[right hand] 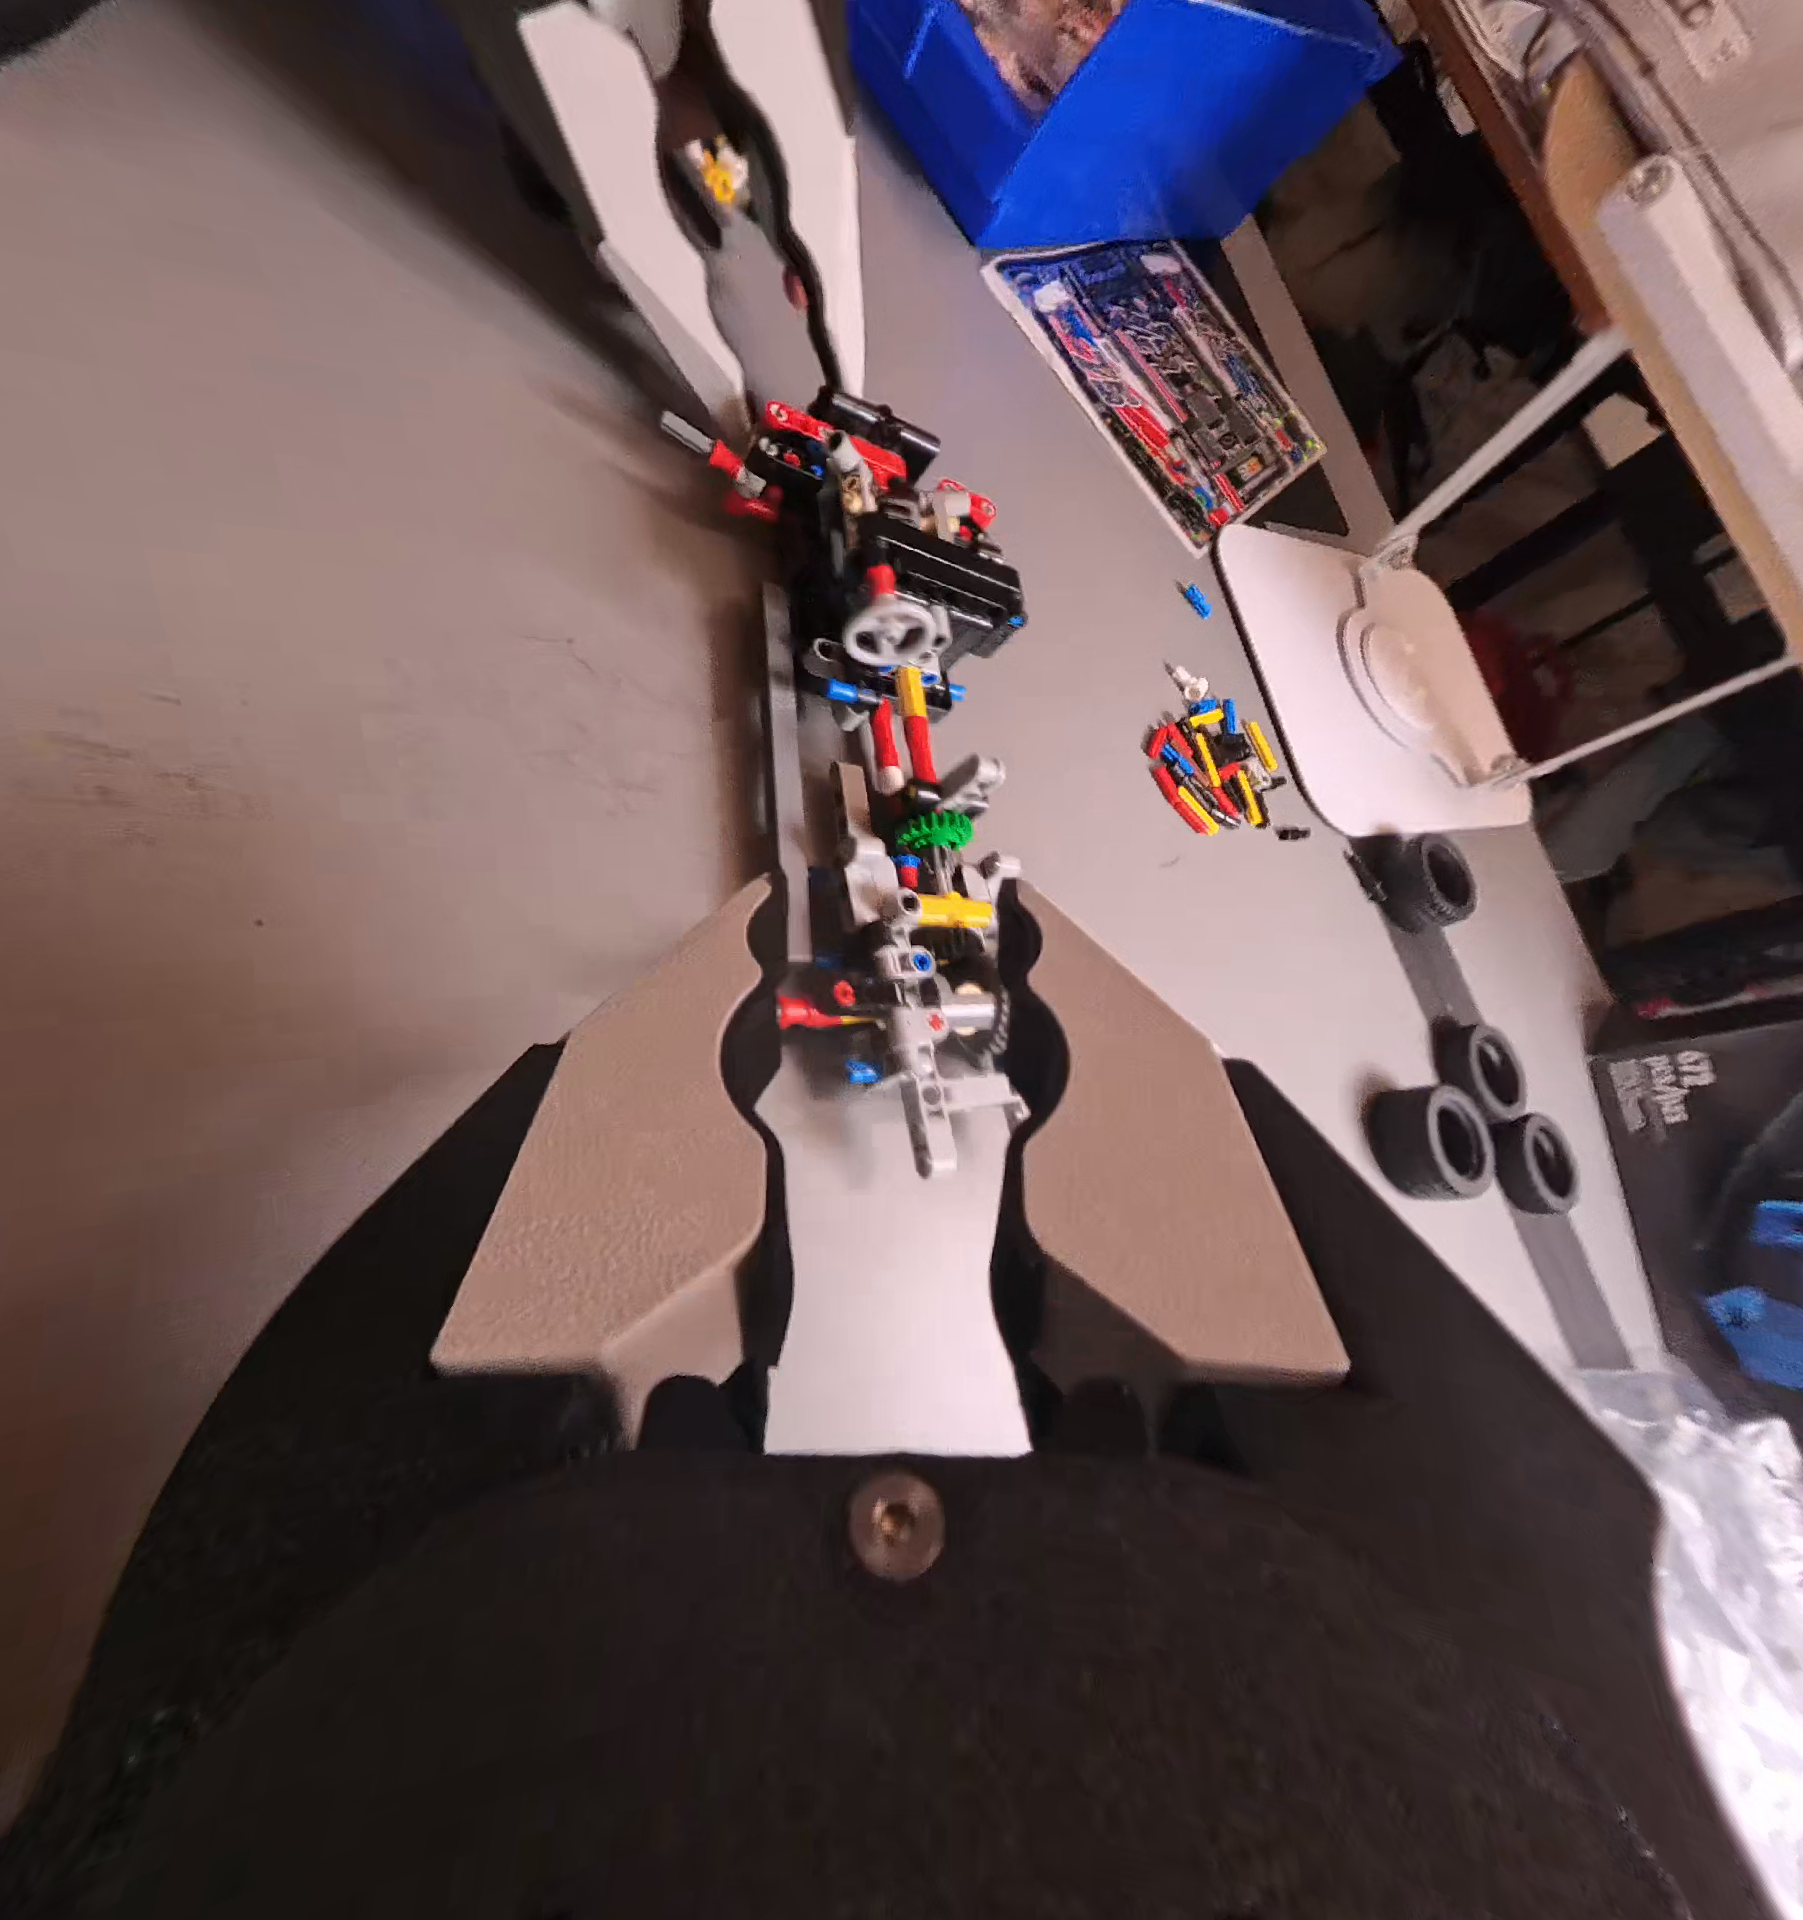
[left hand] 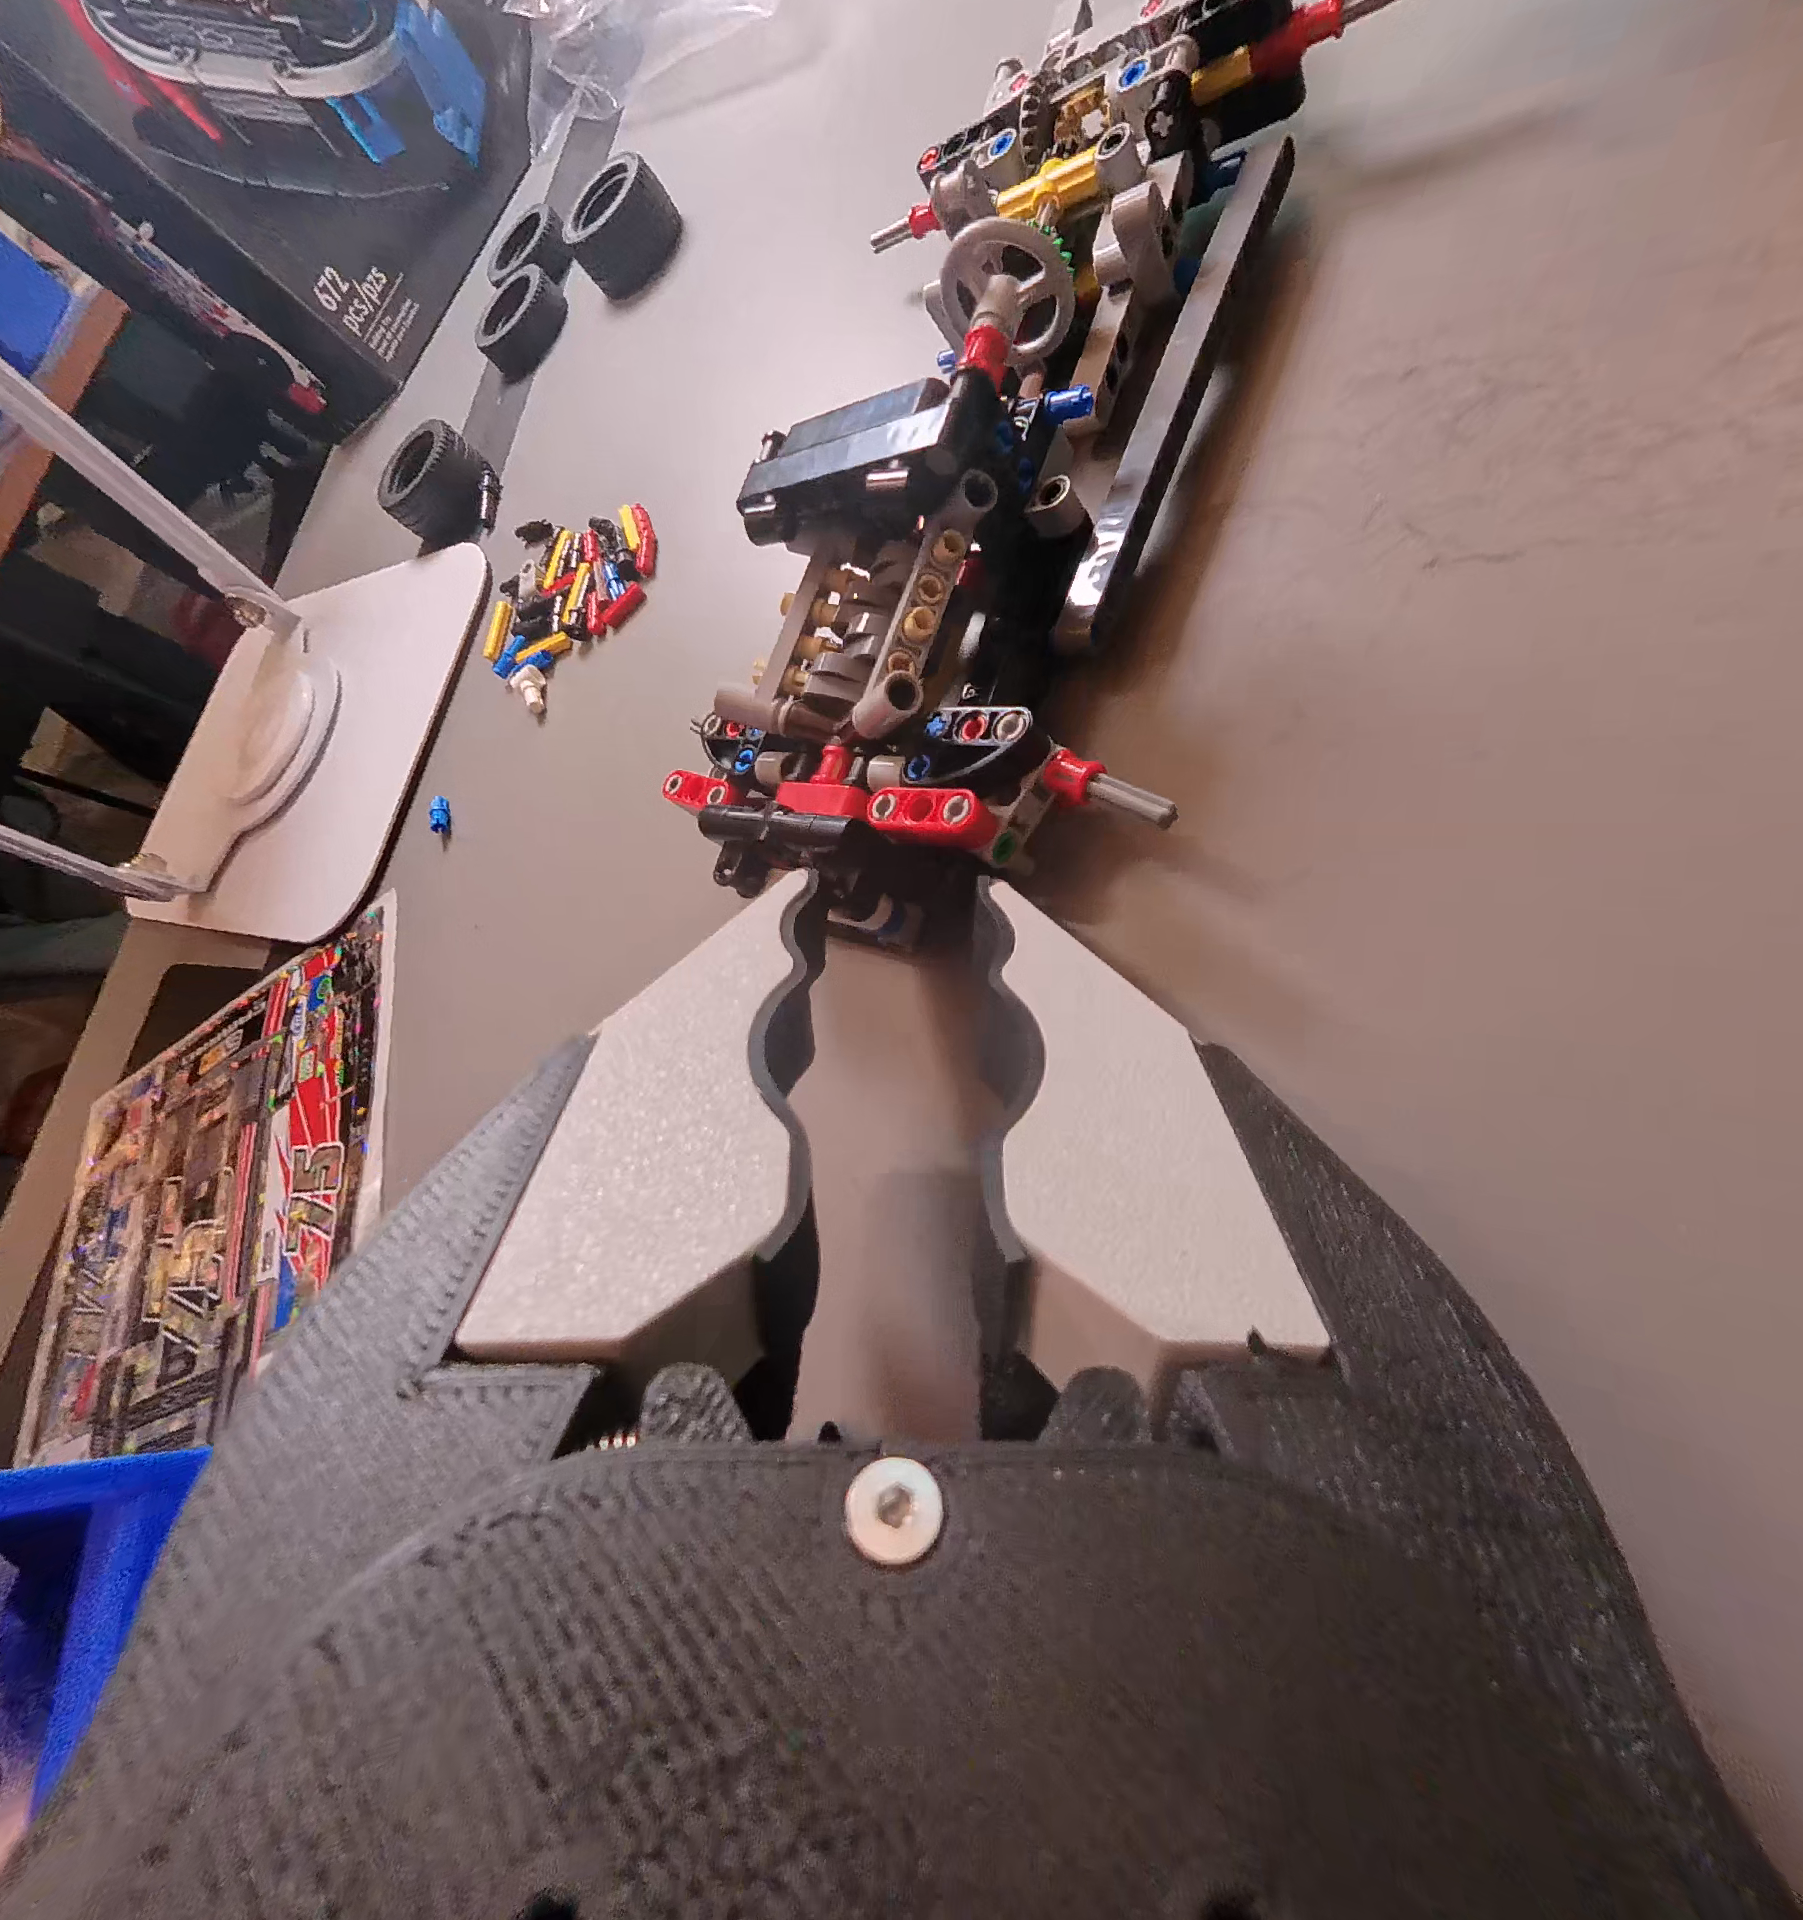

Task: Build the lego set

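Observation:
A long lego chassis (left hand: 907,582) of black, grey, red and yellow beams lies on the grey table, with a grey steering wheel and a green gear. My left gripper (left hand: 892,894) is shut on its near end, below the red beams. In the right wrist view the chassis (right hand: 907,644) runs away from me, and my right gripper (right hand: 892,904) is shut around its near, gear end. The left gripper (right hand: 793,400) shows at the far end of the chassis.
A pile of small pins (left hand: 575,592) (right hand: 1214,769), a loose blue pin (left hand: 440,816) and several black tyres (left hand: 564,249) (right hand: 1468,1132) lie beside the chassis. Along the table edge are a white stand base (left hand: 325,727), a sticker sheet (left hand: 222,1174), the set's box (left hand: 253,156) and a blue bin (right hand: 1105,114). My hands' fingertips stand some 20 cm from each other. The right gripper is farther from the loose blue pin (left hand: 440,816), some 30 cm, than the left, some 20 cm. My right wrist view (right hand: 1196,603) looks at it from another angle.

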Demonstrator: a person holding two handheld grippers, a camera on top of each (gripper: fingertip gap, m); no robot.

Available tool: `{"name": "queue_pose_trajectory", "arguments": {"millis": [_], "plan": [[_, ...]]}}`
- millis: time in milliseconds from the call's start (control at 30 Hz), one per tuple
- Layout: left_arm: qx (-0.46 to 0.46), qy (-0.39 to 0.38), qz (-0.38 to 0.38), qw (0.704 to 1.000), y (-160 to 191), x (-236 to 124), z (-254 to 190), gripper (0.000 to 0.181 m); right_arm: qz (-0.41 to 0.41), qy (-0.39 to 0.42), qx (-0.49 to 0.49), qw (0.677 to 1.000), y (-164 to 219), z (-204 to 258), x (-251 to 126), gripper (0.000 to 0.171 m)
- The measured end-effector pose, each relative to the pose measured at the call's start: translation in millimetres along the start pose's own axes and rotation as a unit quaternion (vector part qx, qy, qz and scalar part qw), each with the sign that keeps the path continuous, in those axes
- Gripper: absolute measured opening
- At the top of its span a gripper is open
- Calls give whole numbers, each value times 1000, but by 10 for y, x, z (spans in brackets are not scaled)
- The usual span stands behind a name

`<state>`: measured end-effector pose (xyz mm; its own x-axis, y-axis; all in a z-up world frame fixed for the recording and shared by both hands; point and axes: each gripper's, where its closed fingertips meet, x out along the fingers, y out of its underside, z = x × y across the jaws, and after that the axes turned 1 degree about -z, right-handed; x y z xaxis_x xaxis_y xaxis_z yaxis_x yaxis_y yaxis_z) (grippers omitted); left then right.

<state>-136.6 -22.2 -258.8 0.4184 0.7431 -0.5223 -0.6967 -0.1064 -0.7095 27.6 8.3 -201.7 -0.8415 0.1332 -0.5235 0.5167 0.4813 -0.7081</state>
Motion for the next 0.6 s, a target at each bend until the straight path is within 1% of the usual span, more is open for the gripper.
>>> {"name": "queue_pose_trajectory", "arguments": {"millis": [100, 167, 233, 333, 400, 433, 467, 567, 600], "plan": [[-31, 8, 1, 999, 6, -1, 1, 22, 51, 24, -69, 996, -64, 161, 221, 44], [-45, 8, 1, 999, 11, 1, 14, 21, 108, 48, -122, 985, 19, 187, 372, 47], [-51, 5, 4, 999, 17, 4, 28, 21, 152, 58, -154, 975, 113, 212, 497, 47], [-59, 7, 3, 998, 12, 5, 27, 21, 187, 79, -177, 963, 185, 191, 608, 33], [-65, 8, 2, 998, 8, 2, 32, 20, 196, 85, -194, 958, 219, 191, 665, 25], [-70, 6, -1, 998, 0, -5, 45, 11, 196, 88, -194, 957, 231, 196, 692, 18], [-75, 13, -5, 997, -10, -9, 34, 10, 195, 94, -195, 957, 237, 199, 714, 13], [-71, 11, 1, 997, -4, -12, 37, 10, 197, 114, -220, 949, 274, 173, 758, 3], [-72, 12, 3, 997, -7, -9, 34, 10, 195, 120, -225, 947, 277, 158, 770, 3]]}}
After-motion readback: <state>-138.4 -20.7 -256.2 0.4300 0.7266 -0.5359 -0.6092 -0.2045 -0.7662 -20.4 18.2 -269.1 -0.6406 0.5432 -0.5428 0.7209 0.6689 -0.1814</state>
